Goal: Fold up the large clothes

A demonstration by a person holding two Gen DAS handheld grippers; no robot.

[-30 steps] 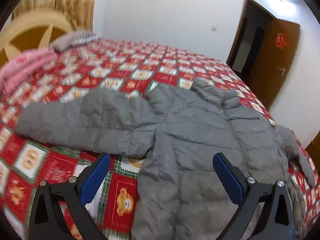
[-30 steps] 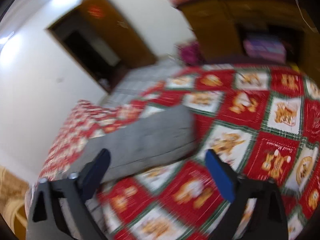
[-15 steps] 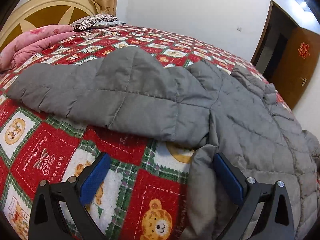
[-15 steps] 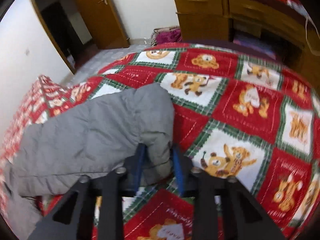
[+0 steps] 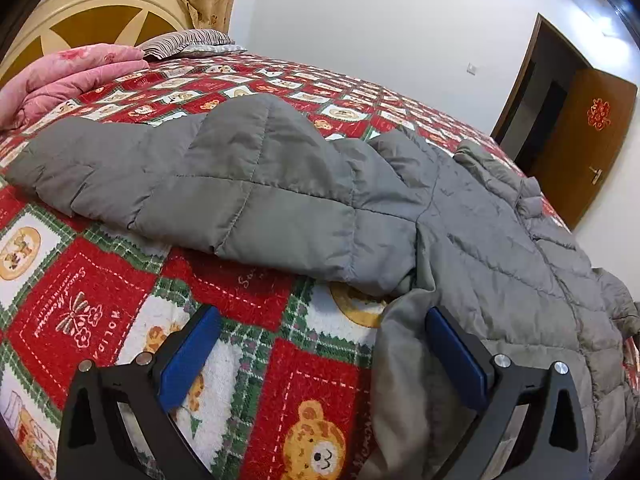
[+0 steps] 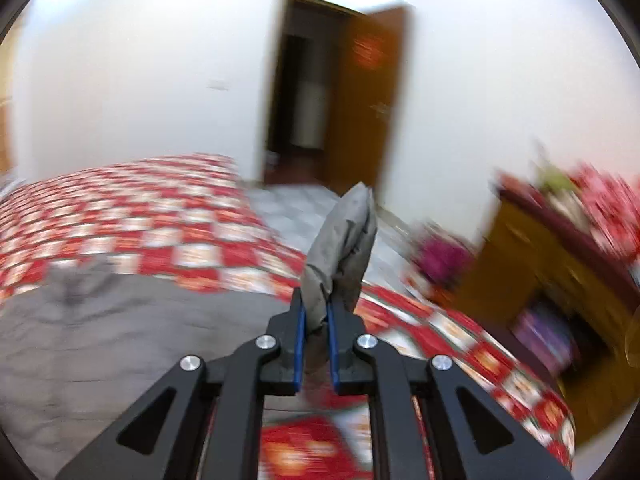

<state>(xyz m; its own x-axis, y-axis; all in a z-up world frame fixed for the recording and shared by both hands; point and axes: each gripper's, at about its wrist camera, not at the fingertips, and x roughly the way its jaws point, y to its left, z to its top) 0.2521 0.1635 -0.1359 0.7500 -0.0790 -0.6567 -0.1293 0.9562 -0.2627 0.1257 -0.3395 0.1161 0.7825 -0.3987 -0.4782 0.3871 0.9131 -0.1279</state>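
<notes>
A grey quilted jacket (image 5: 472, 216) lies spread on a bed, one sleeve (image 5: 168, 176) stretched out to the left. My left gripper (image 5: 320, 344) is open, low over the bedspread, with the jacket's side edge lying between its blue pads beside the right pad (image 5: 456, 352). My right gripper (image 6: 316, 332) is shut on the jacket's other sleeve end (image 6: 344, 248), held up above the bed. The jacket body (image 6: 120, 336) lies below it to the left.
The bed has a red, white and green bear-patterned bedspread (image 5: 100, 304). A pink quilt (image 5: 68, 76) and striped pillow (image 5: 184, 42) lie by the headboard. An open brown door (image 6: 360, 96) and a wooden dresser (image 6: 560, 264) stand beyond the bed.
My right gripper closed on the sleeve end and has lifted it off the bed, swinging up. My left gripper came down close to the jacket's side edge and stays open.
</notes>
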